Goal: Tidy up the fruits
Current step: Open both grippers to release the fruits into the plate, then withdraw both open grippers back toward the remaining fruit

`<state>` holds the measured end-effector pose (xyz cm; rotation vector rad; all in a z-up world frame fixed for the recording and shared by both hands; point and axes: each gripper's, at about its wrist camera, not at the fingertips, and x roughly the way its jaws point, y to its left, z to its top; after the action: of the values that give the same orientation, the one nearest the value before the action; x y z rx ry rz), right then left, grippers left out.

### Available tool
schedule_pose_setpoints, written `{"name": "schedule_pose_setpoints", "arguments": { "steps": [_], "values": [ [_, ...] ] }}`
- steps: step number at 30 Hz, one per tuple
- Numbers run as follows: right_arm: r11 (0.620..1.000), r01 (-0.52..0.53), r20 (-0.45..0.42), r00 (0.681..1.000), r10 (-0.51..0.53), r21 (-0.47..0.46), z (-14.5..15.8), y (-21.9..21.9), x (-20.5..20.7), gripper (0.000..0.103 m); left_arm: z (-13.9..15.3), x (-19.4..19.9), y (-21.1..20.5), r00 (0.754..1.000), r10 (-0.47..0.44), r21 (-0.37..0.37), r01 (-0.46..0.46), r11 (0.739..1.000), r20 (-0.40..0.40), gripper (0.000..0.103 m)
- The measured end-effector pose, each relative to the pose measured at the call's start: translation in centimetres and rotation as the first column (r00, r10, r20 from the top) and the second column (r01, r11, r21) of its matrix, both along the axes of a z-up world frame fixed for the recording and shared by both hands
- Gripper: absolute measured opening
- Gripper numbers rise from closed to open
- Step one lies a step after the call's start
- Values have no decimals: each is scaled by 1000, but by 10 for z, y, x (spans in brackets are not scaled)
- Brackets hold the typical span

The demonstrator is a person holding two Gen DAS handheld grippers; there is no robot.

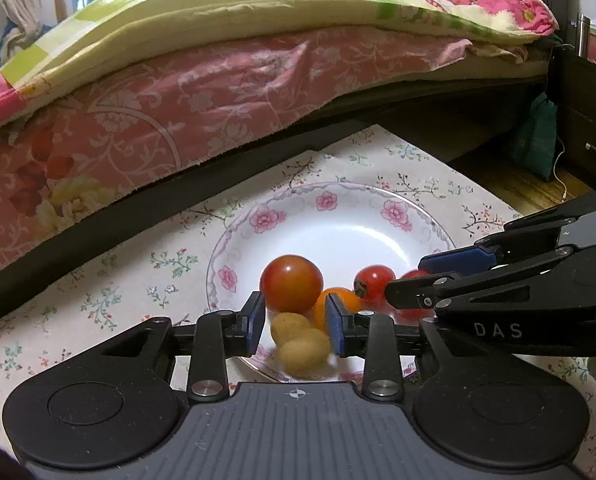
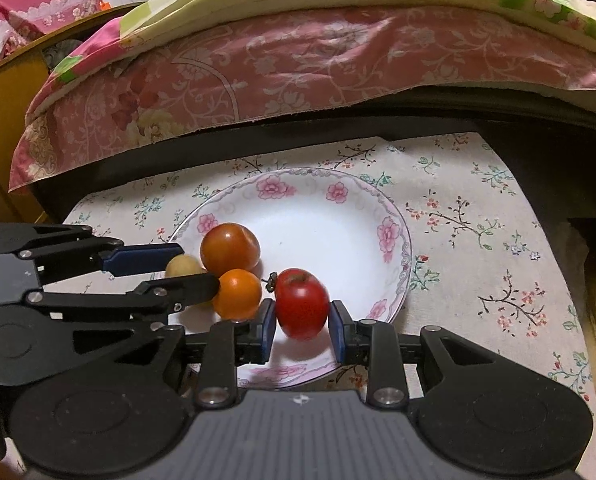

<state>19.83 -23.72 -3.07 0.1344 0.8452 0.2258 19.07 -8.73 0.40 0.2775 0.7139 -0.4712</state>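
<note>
With the right gripper [image 2: 302, 330] jaws pinching the red tomato [image 2: 302, 304] at the plate's [image 2: 394, 240] five o'clock rim, it should part them gently, while the left gripper [image 1: 295, 322], jaws spread around two yellow fruits [image 1: 298, 344], withdraws straight.

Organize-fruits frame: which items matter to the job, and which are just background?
Job: plate, large tomato, orange fruit, red tomato held by the right gripper, tan fruit, second tan fruit.
Lying about: floral cloth, bedding, green bag, drawers.
</note>
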Motion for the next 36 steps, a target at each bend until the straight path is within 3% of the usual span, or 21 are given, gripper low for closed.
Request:
{"name": "schedule_pose_setpoints", "arguments": {
  "steps": [19,36],
  "values": [
    [1000,-11,66,998,9,19,23,6,-15,32,24,-21,22,1000,18,-12,-18,1000,2,56],
    [979,-205,13,979,205,-9,23,47,-66,36,18,-75,68,995,17,50,-12,999,-100,56]
  ]
}}
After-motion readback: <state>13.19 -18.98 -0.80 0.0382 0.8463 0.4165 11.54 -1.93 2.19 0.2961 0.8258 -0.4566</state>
